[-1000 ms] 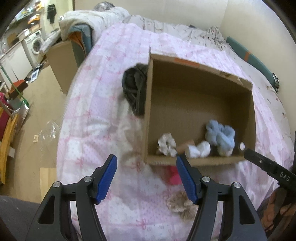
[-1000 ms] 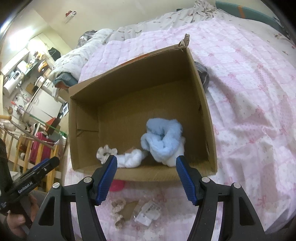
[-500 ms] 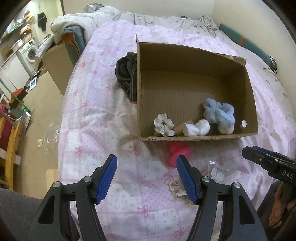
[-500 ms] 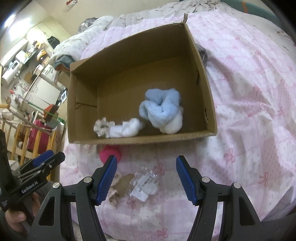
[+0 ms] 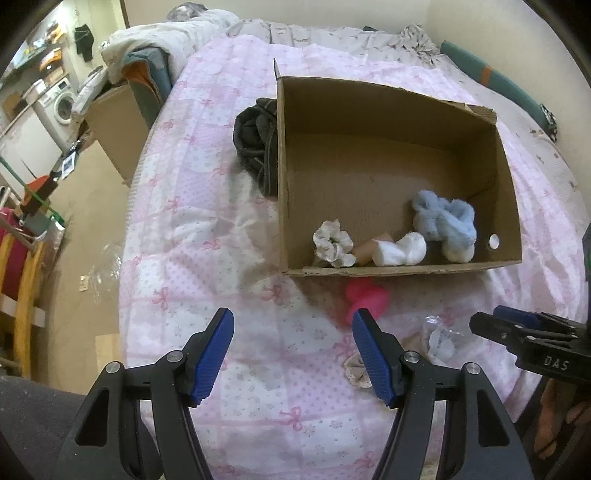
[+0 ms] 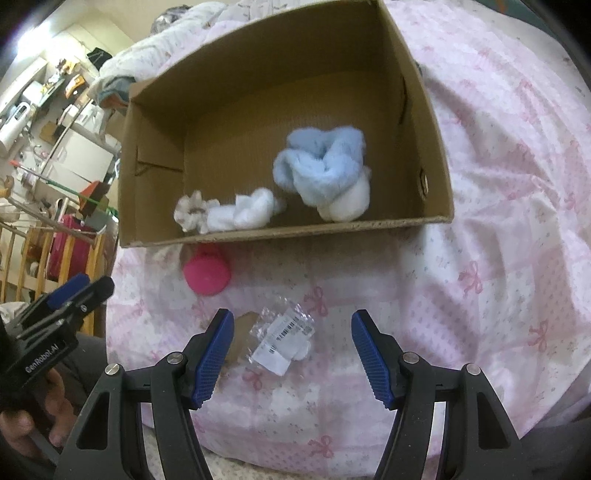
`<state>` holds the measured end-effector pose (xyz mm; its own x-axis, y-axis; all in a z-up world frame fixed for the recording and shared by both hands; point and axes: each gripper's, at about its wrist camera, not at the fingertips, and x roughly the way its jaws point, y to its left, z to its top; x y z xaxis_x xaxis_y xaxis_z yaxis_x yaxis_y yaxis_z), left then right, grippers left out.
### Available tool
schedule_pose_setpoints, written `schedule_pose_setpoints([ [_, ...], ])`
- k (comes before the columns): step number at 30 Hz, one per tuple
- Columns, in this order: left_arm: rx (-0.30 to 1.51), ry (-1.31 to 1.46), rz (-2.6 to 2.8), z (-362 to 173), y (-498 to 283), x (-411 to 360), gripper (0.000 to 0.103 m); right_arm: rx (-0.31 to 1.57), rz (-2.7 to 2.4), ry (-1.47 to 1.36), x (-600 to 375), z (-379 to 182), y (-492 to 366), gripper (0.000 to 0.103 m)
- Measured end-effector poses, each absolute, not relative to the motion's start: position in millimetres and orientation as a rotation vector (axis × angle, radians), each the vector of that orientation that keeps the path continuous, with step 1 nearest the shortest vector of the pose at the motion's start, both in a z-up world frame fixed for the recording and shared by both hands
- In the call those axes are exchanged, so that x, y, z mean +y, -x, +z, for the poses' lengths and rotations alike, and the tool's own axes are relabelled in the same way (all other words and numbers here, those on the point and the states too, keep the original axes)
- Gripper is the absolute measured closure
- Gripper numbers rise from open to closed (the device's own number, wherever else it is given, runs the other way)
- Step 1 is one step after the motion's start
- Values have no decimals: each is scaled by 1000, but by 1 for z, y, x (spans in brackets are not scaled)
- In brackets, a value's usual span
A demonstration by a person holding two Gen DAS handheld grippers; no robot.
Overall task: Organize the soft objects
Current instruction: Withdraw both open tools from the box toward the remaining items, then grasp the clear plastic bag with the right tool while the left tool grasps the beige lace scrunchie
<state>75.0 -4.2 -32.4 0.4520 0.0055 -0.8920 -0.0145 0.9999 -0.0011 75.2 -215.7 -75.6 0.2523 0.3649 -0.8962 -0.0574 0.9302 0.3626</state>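
Note:
An open cardboard box (image 5: pixel 402 271) (image 6: pixel 280 232) lies on the pink bedspread. Along its near wall sit a fluffy blue-and-white item (image 5: pixel 445 225) (image 6: pixel 325 173), a white fluffy piece (image 5: pixel 400 249) (image 6: pixel 243 212) and a pale scrunchie (image 5: pixel 332 248) (image 6: pixel 189 210). Outside, by the near wall, lies a round pink soft object (image 5: pixel 365 297) (image 6: pixel 207 275). A clear plastic packet with a label (image 6: pixel 282 338) (image 5: pixel 439 338) lies between my right gripper's (image 6: pixel 292 350) open fingers. A beige scrunchie (image 5: pixel 356 371) sits by my left gripper's (image 5: pixel 293 350) right finger. Both grippers hover open and hold nothing.
A dark bundle of clothes (image 5: pixel 256 142) leans on the box's left outer wall. The bed's left edge drops to a floor with another cardboard box (image 5: pixel 116 122), a washing machine (image 5: pixel 61 105) and a wooden rail (image 6: pixel 37 254). A grey duvet (image 5: pixel 332 31) lies behind.
Both views have pulled back from the box toward the near bed edge. The pink object, the packet and the beige scrunchie have come into full view in front of the box.

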Motion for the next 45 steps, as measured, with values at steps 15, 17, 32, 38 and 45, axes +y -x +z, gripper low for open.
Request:
schedule_pose_setpoints([
  [15,1169,89,13,-45,-83,7,39,1383,269,-319,-221,-100,-88,43],
  [17,1175,100,16,-46,-84,9,39,1413,269,-272,-212,-109,-88,43],
  [32,1244,96,-13,-63,-83,2,39,1483,347,-101,-173,-134,-90,74],
  [38,1349,145,-132,-87,-83,-16,39,1388,287,-200,-203,-106,-83,75],
  [45,1405,80,-287,-104,-81,-56,39,1364,254,-258,-218,-103,-86,75],
])
